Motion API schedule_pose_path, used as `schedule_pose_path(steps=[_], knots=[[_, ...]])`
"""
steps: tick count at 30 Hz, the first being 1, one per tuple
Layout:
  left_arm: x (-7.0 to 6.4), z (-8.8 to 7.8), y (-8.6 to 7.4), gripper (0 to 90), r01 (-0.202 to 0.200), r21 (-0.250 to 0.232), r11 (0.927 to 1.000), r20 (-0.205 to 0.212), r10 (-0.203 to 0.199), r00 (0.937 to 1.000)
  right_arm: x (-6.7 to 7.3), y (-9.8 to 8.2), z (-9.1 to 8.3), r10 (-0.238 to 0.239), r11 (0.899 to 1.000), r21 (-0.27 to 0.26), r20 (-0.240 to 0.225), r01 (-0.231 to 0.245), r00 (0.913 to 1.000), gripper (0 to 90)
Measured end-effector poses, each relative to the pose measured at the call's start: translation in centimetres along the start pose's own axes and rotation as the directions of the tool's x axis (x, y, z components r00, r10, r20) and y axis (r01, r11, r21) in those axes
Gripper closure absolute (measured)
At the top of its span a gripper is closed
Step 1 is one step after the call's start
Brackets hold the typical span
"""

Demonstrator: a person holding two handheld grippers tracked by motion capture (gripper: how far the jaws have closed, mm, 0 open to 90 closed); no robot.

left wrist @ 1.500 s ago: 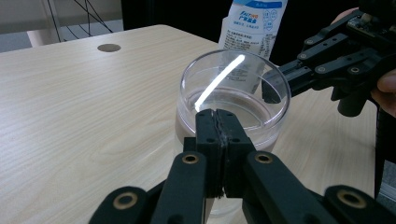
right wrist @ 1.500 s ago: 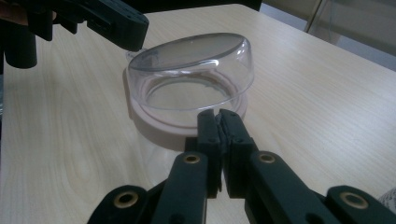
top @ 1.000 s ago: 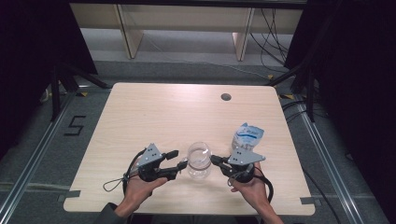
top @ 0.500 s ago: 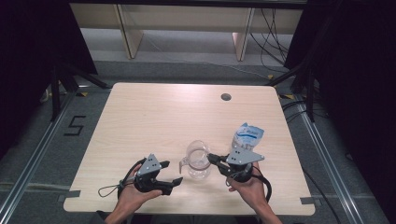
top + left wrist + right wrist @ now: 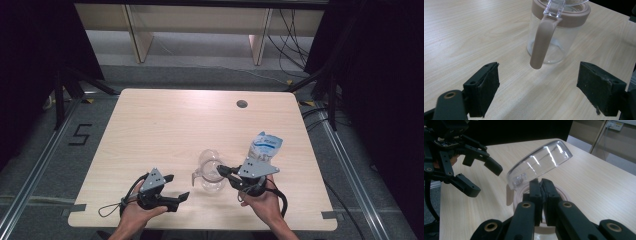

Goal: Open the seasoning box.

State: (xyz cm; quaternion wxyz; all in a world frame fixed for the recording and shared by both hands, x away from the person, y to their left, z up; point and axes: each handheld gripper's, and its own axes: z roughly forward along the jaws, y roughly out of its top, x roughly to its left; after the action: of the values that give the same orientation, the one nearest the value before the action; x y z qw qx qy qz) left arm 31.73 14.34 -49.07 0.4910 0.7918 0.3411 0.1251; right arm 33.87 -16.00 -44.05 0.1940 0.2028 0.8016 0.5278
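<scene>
The glass jug [image 5: 210,172] stands near the front edge of the worktop [image 5: 165,130], between the two hands, with its clear lid [image 5: 540,162] tipped up on its hinge. The right gripper [image 5: 224,171] has its jaws pressed together over the jug's rim; whether they pinch the rim or a tab of the lid is hard to tell in the right gripper view, as the jaws themselves cover that spot. The left gripper [image 5: 177,189] hangs just beside the jug with jaws spread wide and nothing between them, facing the handle [image 5: 541,41].

The step in hand looks like opening the lid fully and keeping the jug steady. To do it well, the right gripper should keep its clamp light and lift in the arc of the hinge, not straight up, lest the jug tilt. The left gripper could close around the handle squarely, at mid-height, to brace the jug against sliding on the smooth wood.

The jug body is clear, cylindrical and hard, likely slippery; its collar [image 5: 574,15] and curved handle are matt beige plastic, which offers better grip. The lid is a thin, glossy, domed shell. Behind the right hand a blue-and-white pouch [image 5: 264,146] stands, soft and crinkled. The worktop is pale wood-grain laminate with rounded corners
</scene>
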Motion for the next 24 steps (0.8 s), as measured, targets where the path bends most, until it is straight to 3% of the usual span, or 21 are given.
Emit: schedule_pose_path(steps=[2, 3, 24], knots=[[-0.1, 0.1, 0.0, 17.1, -0.003, 0.001, 1.0, -0.009, 0.003, 1.0, 0.0, 0.2, 0.1, -0.01, 1.0, 0.005, -0.02, 0.01, 0.9997, 87.6], [-0.1, 0.2, 0.0, 17.1, -0.002, 0.003, 1.0, -0.003, 0.002, 1.0, 0.2, 0.2, 0.2, -0.003, 1.0, -0.007, -0.004, 0.003, 1.0, 87.6], [0.0, 0.3, 0.0, 17.1, 0.001, -0.002, 1.0, -0.005, -0.001, 1.0, 1.1, 0.8, 0.8, -0.02, 1.0, -0.015, -0.036, 0.02, 0.9992, 87.2]])
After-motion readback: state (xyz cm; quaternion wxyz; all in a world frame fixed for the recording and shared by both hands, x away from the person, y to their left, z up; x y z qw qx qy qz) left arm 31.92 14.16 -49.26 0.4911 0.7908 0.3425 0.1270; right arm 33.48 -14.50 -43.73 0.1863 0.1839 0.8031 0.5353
